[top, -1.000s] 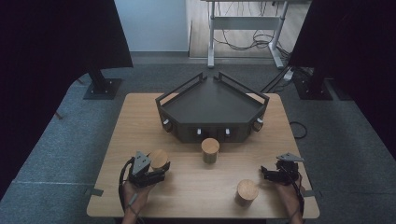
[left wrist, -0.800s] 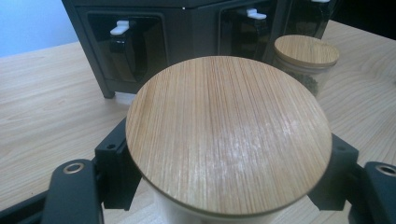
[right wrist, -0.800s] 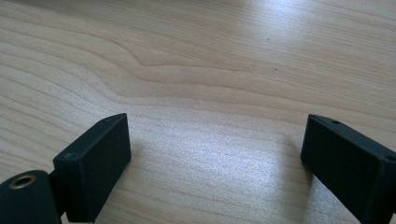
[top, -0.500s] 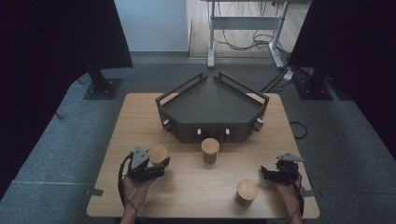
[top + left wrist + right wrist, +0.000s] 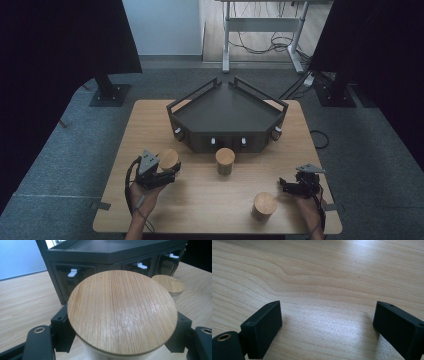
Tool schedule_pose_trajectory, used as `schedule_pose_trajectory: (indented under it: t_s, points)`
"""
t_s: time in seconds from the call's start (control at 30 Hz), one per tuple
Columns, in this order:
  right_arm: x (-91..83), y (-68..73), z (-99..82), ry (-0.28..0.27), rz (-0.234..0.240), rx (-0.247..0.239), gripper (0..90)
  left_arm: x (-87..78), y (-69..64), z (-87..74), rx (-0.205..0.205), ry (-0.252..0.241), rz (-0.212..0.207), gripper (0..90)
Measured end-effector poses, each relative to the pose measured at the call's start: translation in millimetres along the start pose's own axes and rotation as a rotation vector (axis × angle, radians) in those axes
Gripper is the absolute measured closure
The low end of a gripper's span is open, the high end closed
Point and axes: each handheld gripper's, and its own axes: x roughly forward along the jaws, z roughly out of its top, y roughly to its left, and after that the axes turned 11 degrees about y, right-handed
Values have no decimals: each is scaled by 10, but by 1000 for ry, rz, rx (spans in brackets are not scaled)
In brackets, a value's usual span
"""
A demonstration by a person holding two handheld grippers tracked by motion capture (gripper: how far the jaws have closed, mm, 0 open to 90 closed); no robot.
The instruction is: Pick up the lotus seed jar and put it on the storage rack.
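Right now I'm gripping the lidded jar [image 5: 122, 312] in my left gripper [image 5: 167, 167], while my right gripper [image 5: 284, 187] is resting wide open and empty.

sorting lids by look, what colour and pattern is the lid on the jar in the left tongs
Light bamboo brown with fine straight grain lines on the lid; it shows best in the left gripper view.

In the left gripper view, the round bamboo lid [image 5: 122, 312] covers nearly all of the pale jar body beneath it, and the frame's bottom edge cuts that body off. Behind it, the second bamboo-lidded jar [image 5: 168, 284] at right is half hidden. In the high view, the small white knobs [image 5: 213, 141] on the dark angular tray's [image 5: 227, 107] front are too tiny to read, and both forearms run off the bottom edge.
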Motion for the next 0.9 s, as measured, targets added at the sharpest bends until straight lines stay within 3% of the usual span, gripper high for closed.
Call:
schedule_pose_trajectory:
  t_s: [0.9]
  points:
    - [-1,-1,0,0,1,0,81,29,1,309,19,6,-17,259]
